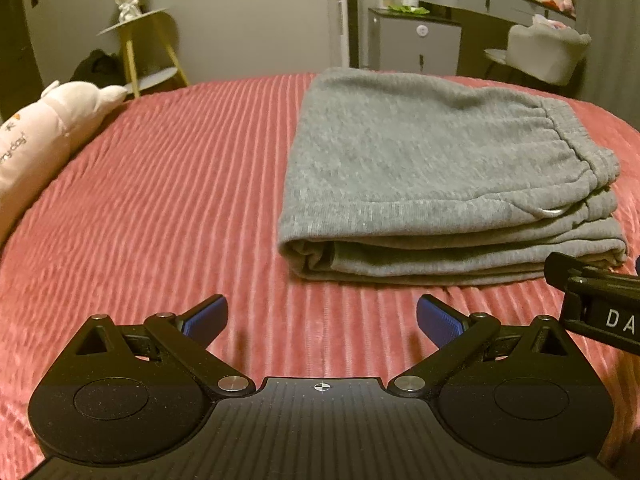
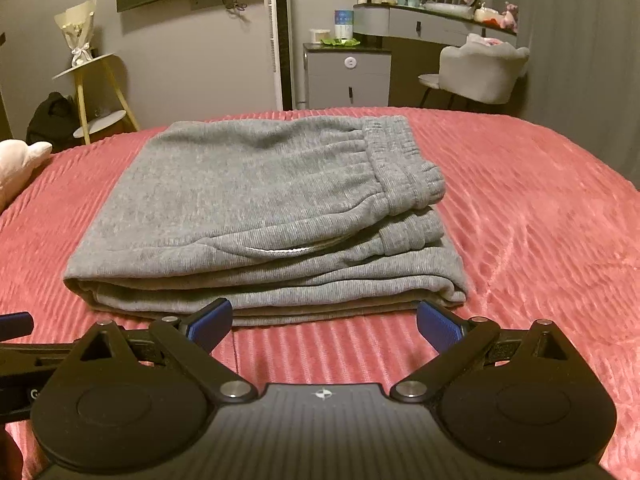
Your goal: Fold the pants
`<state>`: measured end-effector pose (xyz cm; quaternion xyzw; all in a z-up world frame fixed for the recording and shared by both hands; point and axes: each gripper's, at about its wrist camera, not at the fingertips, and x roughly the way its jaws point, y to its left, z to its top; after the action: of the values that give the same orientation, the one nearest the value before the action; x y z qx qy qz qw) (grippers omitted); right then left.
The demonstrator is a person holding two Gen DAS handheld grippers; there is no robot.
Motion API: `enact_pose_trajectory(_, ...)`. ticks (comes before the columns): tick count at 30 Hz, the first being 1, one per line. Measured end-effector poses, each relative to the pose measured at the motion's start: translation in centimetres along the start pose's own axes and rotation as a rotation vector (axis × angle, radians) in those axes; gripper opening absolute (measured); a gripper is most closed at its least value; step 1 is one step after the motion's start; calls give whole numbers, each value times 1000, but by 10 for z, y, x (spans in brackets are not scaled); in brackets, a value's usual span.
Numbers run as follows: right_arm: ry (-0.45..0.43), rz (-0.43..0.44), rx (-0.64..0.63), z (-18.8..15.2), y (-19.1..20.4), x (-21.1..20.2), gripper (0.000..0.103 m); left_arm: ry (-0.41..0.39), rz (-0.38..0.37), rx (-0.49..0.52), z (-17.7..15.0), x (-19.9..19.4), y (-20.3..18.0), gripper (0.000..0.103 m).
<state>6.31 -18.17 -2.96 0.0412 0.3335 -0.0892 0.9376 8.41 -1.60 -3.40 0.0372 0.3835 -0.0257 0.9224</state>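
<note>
The grey sweatpants [image 2: 256, 208] lie folded into a thick, layered rectangle on the pink ribbed bedspread [image 2: 540, 220], elastic waistband on top at the right; a pale strip, perhaps a drawstring, peeks out. Left tool [image 1: 322, 320] and right tool [image 2: 324, 326] both gape wide, empty, just short of the near edge.

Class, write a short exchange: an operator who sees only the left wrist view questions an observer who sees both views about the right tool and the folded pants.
Operator: Is the right tool open?
Observer: Yes, the right tool is open, with nothing between its blue fingers.
Operator: What does it face?
Observer: The near folded edge of the grey pants, which spans its whole opening.
</note>
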Motion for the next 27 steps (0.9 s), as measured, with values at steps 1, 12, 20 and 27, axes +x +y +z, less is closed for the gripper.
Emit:
enact_pose_trajectory(1, -3, -2, -3, 0, 1, 0, 99, -2, 0, -5, 0, 0, 1, 103)
enact_pose_trajectory(12, -4, -17, -11, -2, 2, -3, 99, -5, 7, 2, -1, -4, -1, 103)
enact_pose_trajectory(20, -3, -23, -8, -2, 1, -4, 99, -4, 11, 8, -1, -4, -2, 103)
enact_pose_trajectory(27, 2, -27, 1, -2, 2, -3, 99, 2, 10, 8, -1, -3, -3, 103)
